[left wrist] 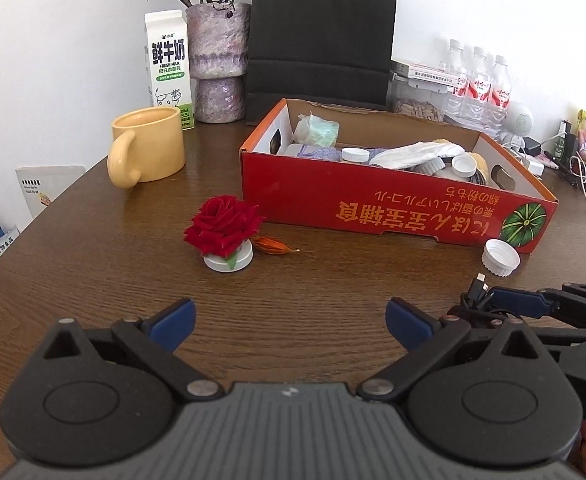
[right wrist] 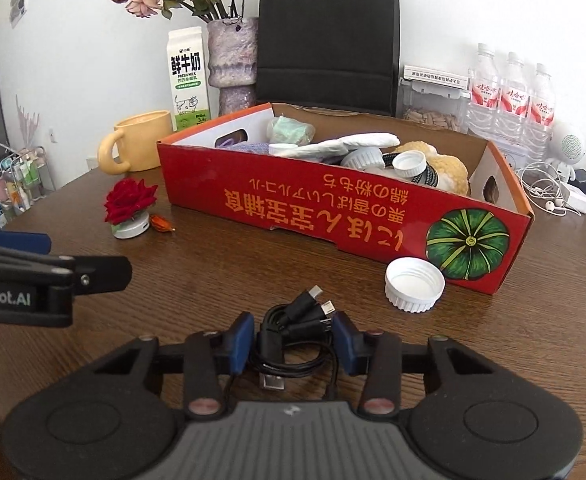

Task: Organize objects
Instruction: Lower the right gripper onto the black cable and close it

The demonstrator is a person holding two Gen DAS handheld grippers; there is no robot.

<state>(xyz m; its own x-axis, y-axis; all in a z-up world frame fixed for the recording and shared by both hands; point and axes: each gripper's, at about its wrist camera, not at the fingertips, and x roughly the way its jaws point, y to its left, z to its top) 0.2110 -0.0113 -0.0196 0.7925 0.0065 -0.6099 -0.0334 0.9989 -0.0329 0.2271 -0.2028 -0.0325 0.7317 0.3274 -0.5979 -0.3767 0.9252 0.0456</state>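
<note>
A red cardboard box (left wrist: 393,204) (right wrist: 333,208) holding caps, cloths and other bits stands mid-table. My right gripper (right wrist: 293,338) is shut on a coiled black charging cable (right wrist: 293,320), low over the table in front of the box; it shows at the right edge of the left wrist view (left wrist: 493,300). My left gripper (left wrist: 291,316) is open and empty above bare wood. A red rose on a white lid (left wrist: 225,232) (right wrist: 131,208) lies left of the box, an orange wrapped candy (left wrist: 271,245) (right wrist: 161,223) beside it. A white cap (left wrist: 501,258) (right wrist: 415,285) sits by the box's near right corner.
A yellow mug (left wrist: 149,144), milk carton (left wrist: 169,68), vase of dried flowers (left wrist: 219,60) and black paper bag (left wrist: 321,36) stand at the back. Water bottles (right wrist: 513,96), a container of seeds, earphones and chargers (right wrist: 553,192) crowd the back right.
</note>
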